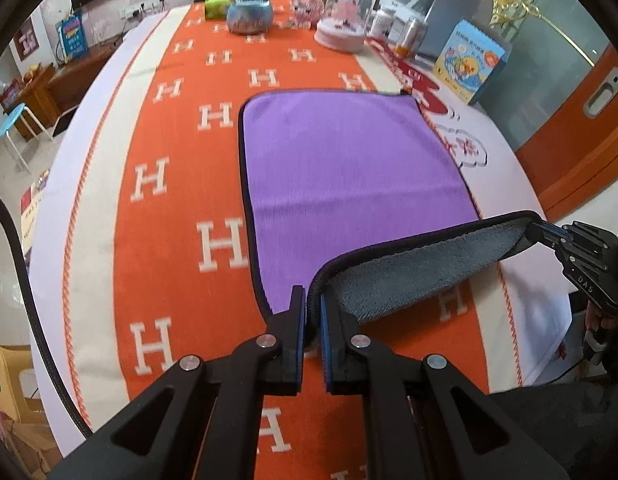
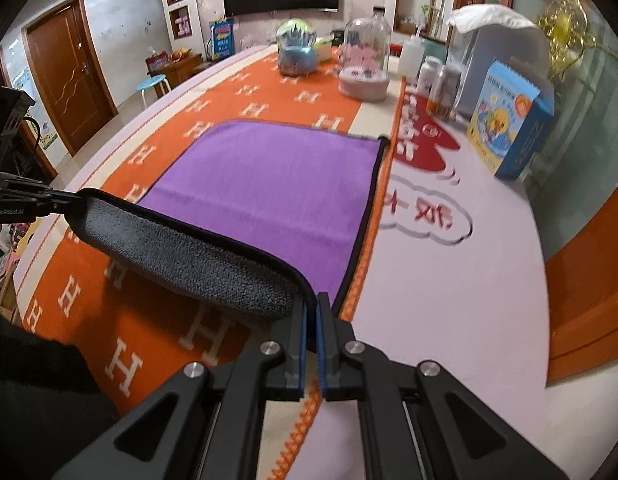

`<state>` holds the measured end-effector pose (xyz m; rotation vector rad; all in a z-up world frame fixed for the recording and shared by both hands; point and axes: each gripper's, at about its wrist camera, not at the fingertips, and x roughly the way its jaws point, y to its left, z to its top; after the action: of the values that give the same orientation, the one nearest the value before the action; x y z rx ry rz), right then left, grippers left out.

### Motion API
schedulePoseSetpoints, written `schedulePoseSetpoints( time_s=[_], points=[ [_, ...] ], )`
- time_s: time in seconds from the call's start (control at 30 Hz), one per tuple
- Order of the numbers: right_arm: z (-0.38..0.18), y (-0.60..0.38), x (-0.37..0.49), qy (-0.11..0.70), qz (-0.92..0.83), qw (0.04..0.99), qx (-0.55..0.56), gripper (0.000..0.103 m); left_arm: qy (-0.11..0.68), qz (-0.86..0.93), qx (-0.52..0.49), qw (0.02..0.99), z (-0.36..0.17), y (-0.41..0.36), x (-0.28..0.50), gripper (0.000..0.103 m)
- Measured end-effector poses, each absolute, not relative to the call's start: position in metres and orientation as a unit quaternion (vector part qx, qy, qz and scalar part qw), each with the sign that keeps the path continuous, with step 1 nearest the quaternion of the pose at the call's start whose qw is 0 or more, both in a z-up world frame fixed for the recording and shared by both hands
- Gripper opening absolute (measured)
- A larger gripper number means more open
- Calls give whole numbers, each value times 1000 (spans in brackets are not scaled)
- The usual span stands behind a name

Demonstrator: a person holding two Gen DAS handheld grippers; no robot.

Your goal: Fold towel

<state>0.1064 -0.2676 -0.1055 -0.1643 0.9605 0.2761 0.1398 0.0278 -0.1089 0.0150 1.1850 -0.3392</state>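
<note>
**Near edge of towel lifted by both tongs**

The left gripper [image 1: 313,300] and right gripper [image 2: 312,304] each pinched a near corner of the purple towel [image 1: 349,160] — grey underside up, raised off the orange tablecloth [image 1: 181,208]; the far half lay flat.

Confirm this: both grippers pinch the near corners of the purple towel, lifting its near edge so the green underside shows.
Wrong colour only: the underside is grey, as the right wrist view shows. The left gripper and right gripper do pinch the near corners of the purple towel with black edging, near edge lifted.
</note>
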Motion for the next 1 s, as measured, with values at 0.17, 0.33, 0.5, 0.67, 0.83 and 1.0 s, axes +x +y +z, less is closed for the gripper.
schedulePoseSetpoints(
  time_s=[0.17, 0.33, 0.5, 0.67, 0.83, 1.0],
  points=[
    [-87, -271, 120, 435, 124, 889, -72, 3, 533, -164, 13, 830, -88, 23, 156, 5],
    [-70, -273, 138, 408, 118, 902, -78, 3, 512, -166, 24, 843, -68, 17, 176, 5],
    [-57, -273, 156, 389, 115, 910, -84, 4, 492, -160, 34, 855, -55, 15, 197, 5],
    [-48, -271, 174, 373, 116, 916, -91, 4, 477, -151, 35, 865, -47, 18, 218, 5],
    [-45, -268, 193, 361, 111, 921, -94, 4, 462, -138, 33, 876, -43, 17, 239, 5],
    [-43, -266, 212, 342, 97, 931, -87, 4, 443, -126, 29, 887, -42, 15, 260, 5]
  ],
)
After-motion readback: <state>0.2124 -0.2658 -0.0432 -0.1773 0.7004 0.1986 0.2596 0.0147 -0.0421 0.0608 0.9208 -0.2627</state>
